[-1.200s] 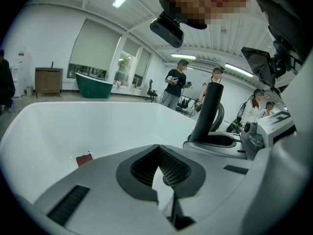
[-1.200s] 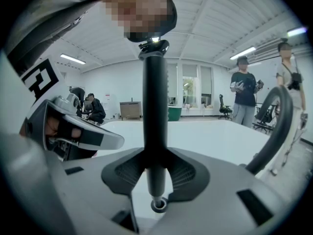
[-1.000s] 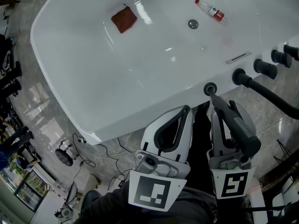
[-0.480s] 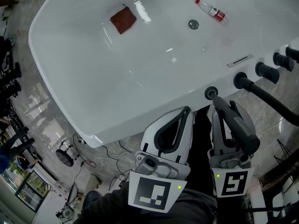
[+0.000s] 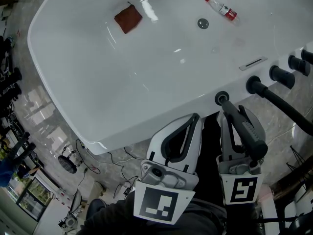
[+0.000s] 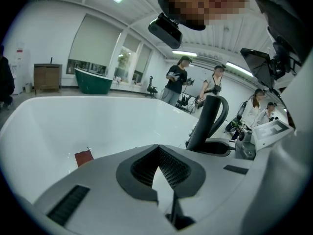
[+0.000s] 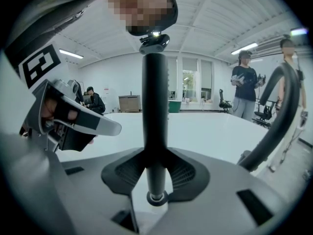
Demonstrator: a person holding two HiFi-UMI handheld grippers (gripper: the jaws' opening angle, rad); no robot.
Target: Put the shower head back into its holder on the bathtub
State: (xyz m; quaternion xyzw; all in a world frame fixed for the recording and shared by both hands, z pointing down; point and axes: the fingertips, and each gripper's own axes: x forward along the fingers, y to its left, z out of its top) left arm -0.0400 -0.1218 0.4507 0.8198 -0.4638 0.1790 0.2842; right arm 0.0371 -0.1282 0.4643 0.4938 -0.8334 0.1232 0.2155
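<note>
The black shower head [image 5: 247,131] is clamped lengthwise in my right gripper [image 5: 236,110], which is shut on its handle. Its lower end meets the round holder [image 5: 221,97] on the white bathtub's rim [image 5: 161,116]. In the right gripper view the shower head [image 7: 155,106] stands between the jaws with its end in the ring of the holder [image 7: 157,198]. A black hose [image 5: 283,105] runs from it to the right. My left gripper [image 5: 195,115] hangs just left of it, shut with nothing in it, its tips over the rim.
Inside the tub lie a red cloth [image 5: 128,18] and a plastic bottle [image 5: 221,9], near the drain [image 5: 203,23]. Black knobs [image 5: 282,76] stand on the rim at the right. Cables [image 5: 88,155] trail on the floor. Several people stand in the room behind.
The shower head's end has closed a little onto the holder. Both grippers otherwise hold their places and stay shut.
</note>
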